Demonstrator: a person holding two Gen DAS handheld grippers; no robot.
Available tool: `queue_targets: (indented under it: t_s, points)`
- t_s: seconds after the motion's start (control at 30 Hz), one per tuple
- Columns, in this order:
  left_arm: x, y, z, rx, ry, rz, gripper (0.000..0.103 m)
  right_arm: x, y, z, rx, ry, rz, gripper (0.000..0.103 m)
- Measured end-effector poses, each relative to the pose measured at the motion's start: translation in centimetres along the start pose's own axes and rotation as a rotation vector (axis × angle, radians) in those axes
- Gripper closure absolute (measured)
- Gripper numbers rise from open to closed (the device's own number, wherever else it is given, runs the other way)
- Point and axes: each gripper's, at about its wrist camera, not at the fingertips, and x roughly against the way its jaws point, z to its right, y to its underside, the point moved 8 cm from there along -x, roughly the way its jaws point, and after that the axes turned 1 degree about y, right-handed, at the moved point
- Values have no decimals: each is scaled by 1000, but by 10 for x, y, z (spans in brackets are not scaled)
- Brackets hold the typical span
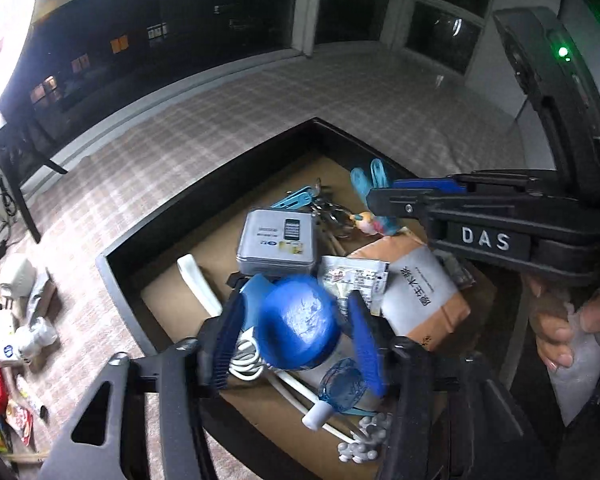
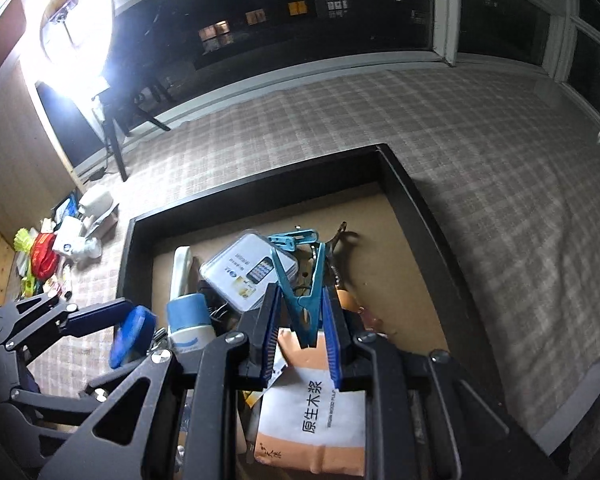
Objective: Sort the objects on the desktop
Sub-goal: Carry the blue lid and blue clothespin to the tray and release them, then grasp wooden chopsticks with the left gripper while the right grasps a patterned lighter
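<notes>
Checked cloth covers the surface [image 2: 480,184] under the black tray [image 2: 420,196], where the right tool [image 2: 304,316] pinches a light, stiff teal clothespin [image 2: 300,288] mid-frame near its spring, and the left tool [image 1: 296,320] loosely straddles a slick blue cap [image 1: 300,320], pads seemingly not pressing.

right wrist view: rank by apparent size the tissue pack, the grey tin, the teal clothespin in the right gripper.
1. tissue pack, largest, though it lies nearest the camera
2. grey tin
3. teal clothespin, smallest; it sits between the right hand-held gripper fingers, close to the lens, so it looks bigger than it is
</notes>
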Motion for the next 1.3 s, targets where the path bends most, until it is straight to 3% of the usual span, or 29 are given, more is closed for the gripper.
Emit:
queue_targets:
  t_s: [0.07, 0.33, 0.7, 1.0, 1.2, 1.3]
  points:
    - [2, 0, -5, 27, -6, 8, 38, 3, 0, 1, -8, 18, 13, 59]
    - [27, 13, -51, 160, -55, 33, 39, 7, -5, -20, 16, -7, 27, 59]
    - [66, 61, -141, 380, -172, 25, 40, 0, -12, -104, 135, -99, 23, 59]
    - [100, 123, -225, 591, -311, 10, 40, -18, -8, -193, 263, -192, -8, 59]
    - [124, 178, -288, 783, -408, 2, 40, -35, 3, -259, 355, -254, -45, 59]
    - [130, 206, -317, 909, -411, 11, 40, -46, 9, -293, 399, -287, -69, 59]
